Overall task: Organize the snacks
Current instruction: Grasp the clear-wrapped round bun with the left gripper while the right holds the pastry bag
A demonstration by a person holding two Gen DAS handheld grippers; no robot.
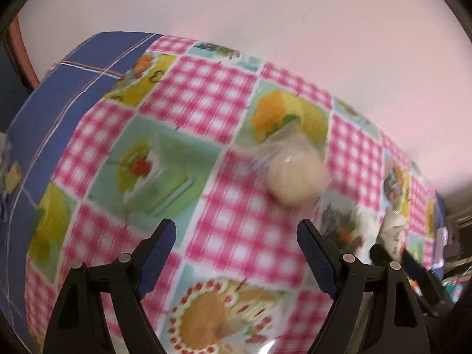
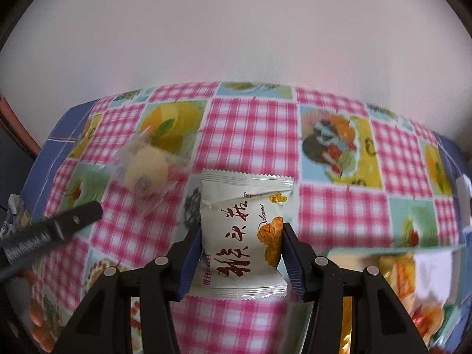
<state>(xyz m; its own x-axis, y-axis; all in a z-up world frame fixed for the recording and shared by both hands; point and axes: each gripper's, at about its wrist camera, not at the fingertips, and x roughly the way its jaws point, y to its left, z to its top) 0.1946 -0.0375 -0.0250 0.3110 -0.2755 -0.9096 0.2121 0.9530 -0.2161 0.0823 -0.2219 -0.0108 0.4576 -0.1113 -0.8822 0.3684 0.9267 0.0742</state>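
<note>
A white snack packet (image 2: 244, 230) with dark red lettering and a picture of golden pastries stands between the pads of my right gripper (image 2: 240, 233), which is shut on it above the checked tablecloth (image 2: 250, 129). A round pale pastry in a clear wrapper (image 1: 295, 174) lies blurred on the cloth, ahead and to the right of my left gripper (image 1: 236, 230). That gripper is open with nothing between its fingers. In the right wrist view the pastry (image 2: 147, 168) sits left of the packet. One of the left gripper's fingers (image 2: 73, 218) reaches in below the pastry.
The tablecloth (image 1: 206, 94) runs up to a white wall (image 1: 265, 14); a blue cloth (image 1: 73, 82) shows along its left edge. Colourful snack packs (image 2: 398, 271) lie at the lower right. A person's hand (image 2: 35, 318) shows at the lower left.
</note>
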